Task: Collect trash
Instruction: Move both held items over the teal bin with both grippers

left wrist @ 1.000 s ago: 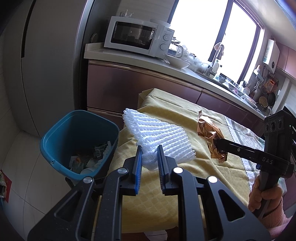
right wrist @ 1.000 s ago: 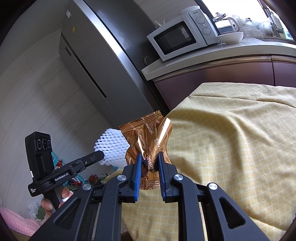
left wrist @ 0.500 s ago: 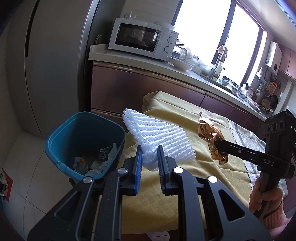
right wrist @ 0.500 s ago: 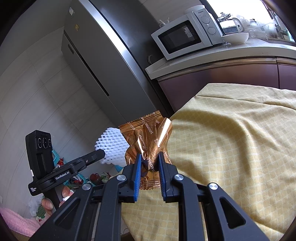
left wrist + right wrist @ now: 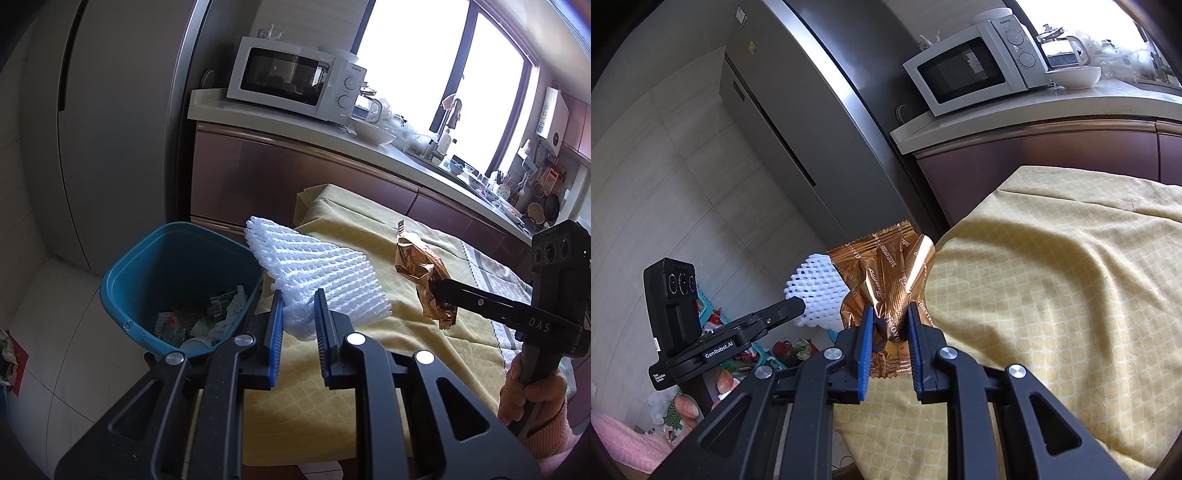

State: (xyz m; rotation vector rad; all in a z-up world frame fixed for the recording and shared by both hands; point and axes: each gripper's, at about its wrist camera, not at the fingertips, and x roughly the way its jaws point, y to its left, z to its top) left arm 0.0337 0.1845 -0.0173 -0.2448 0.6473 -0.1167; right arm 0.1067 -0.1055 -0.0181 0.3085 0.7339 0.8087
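Note:
My left gripper (image 5: 299,295) is shut on a white foam fruit net (image 5: 317,273), held over the table edge beside the teal trash bin (image 5: 125,273). The net also shows in the right wrist view (image 5: 812,288). My right gripper (image 5: 888,314) is shut on a crumpled copper foil wrapper (image 5: 886,266), held above the yellow tablecloth (image 5: 1052,277). The wrapper (image 5: 421,269) and the right gripper (image 5: 439,291) show at the right of the left wrist view. The bin holds several scraps of trash (image 5: 207,317).
A grey fridge (image 5: 92,129) stands left of the bin. A counter (image 5: 295,125) with a white microwave (image 5: 295,85) runs behind the table. A bowl (image 5: 373,133) and sink clutter sit farther right. White tiled floor (image 5: 66,332) surrounds the bin.
Both grippers have moved left toward the bin with their loads still gripped; the bin and its contents now show more fully in the left wrist view.

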